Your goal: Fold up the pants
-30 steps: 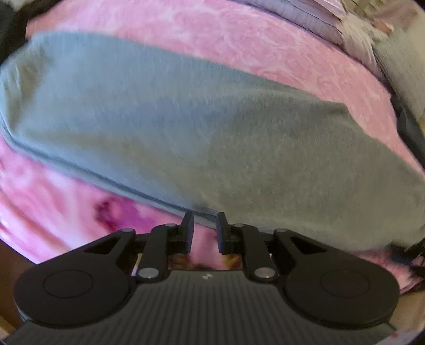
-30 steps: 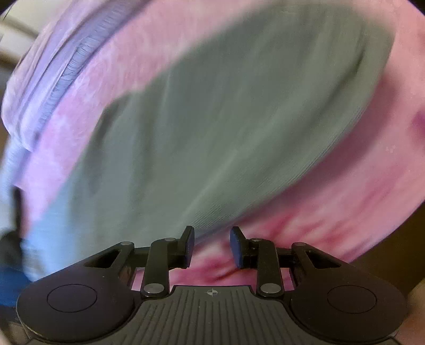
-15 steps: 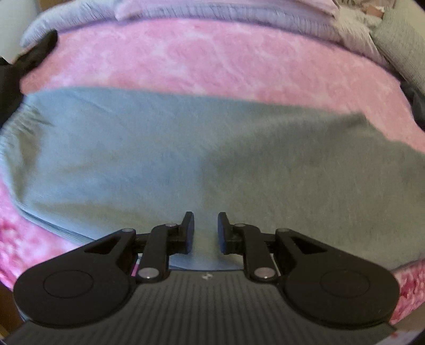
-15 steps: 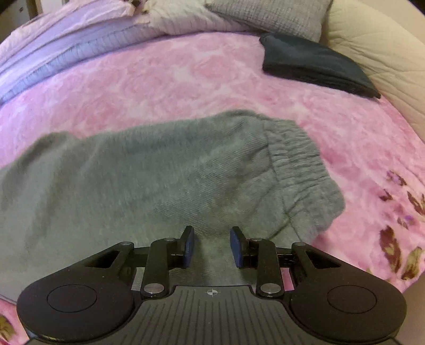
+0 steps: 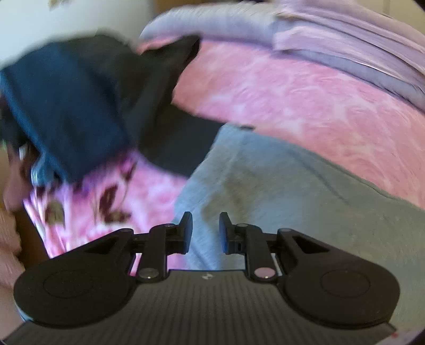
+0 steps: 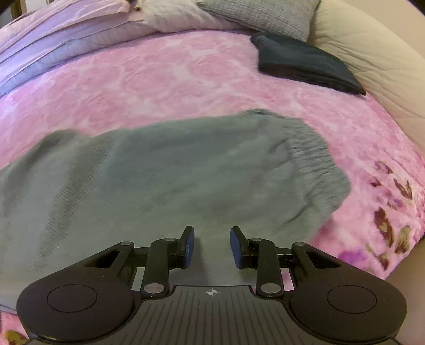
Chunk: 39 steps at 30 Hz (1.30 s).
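Grey sweatpants (image 6: 164, 175) lie flat across the pink flowered bedspread (image 6: 164, 71), the gathered elastic waistband (image 6: 310, 156) at the right end. My right gripper (image 6: 211, 246) hovers open over the near edge of the pants, nothing between its fingers. In the left wrist view the other end of the grey pants (image 5: 279, 191) fills the lower right. My left gripper (image 5: 205, 232) is open above that end's left edge, empty.
A heap of dark blue and black clothes (image 5: 87, 106) lies left of the pants' end. A folded dark garment (image 6: 305, 63) rests at the back right by a beige quilted cushion (image 6: 372, 53). Lilac bedding (image 6: 61, 39) and grey pillows (image 6: 255, 16) line the back.
The left view has swung left, from the middle of the pants to their end and the dark clothes heap. The right view has steadied over the waistband end. Both grippers stayed open.
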Each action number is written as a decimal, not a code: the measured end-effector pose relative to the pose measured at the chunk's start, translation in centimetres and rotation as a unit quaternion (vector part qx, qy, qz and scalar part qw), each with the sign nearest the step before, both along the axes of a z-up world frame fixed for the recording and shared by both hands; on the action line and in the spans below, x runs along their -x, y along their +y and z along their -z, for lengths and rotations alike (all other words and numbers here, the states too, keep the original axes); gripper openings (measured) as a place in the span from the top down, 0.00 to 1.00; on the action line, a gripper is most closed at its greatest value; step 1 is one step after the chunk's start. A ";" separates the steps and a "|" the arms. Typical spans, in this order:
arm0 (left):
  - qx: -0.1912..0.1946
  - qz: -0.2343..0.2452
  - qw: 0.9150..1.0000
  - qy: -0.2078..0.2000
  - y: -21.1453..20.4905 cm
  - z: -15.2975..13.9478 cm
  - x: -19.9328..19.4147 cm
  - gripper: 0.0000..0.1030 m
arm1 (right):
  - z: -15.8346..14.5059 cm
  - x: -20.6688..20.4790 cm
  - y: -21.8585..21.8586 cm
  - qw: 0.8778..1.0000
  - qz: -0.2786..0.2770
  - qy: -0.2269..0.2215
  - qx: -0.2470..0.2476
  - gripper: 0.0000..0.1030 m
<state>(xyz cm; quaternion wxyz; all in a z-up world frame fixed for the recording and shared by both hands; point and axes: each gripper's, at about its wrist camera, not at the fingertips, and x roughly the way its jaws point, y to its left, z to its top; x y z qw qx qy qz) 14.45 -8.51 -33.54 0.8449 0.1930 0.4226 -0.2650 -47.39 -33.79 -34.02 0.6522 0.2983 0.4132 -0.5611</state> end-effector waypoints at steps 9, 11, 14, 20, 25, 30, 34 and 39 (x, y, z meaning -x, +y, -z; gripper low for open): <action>-0.067 0.032 0.997 0.002 0.0 2.0 -1.3 0.81 | -0.3 -5.5 2.0 0.999 -0.011 0.038 -0.006 0.74; -0.066 0.044 0.997 -0.027 0.3 0.2 -0.3 0.81 | -1.2 -6.0 2.7 0.999 -0.012 0.032 0.007 0.74; -0.037 0.097 0.992 -0.073 0.0 -2.1 1.4 0.83 | -1.7 -7.1 3.2 1.000 -0.016 0.021 0.013 0.74; -0.083 0.154 0.984 0.019 -2.2 3.4 1.3 0.80 | 3.0 -9.0 2.9 0.998 -0.036 0.019 -0.043 0.71; -0.093 0.146 0.984 0.031 -1.2 2.8 2.5 0.80 | 2.2 -9.5 2.9 0.996 -0.062 0.031 -0.054 0.70; -0.082 0.166 0.982 0.040 0.6 -2.2 6.6 0.80 | -2.9 -7.1 6.1 0.997 -0.054 -0.033 -0.048 0.66; -0.072 0.197 0.976 0.053 2.2 -6.1 11.8 0.73 | -7.0 -4.1 9.4 0.994 -0.063 -0.072 -0.052 0.31; -0.053 0.242 0.967 0.063 5.0 -11.0 19.2 0.65 | -12.7 -1.1 13.7 0.991 -0.107 -0.070 -0.040 0.27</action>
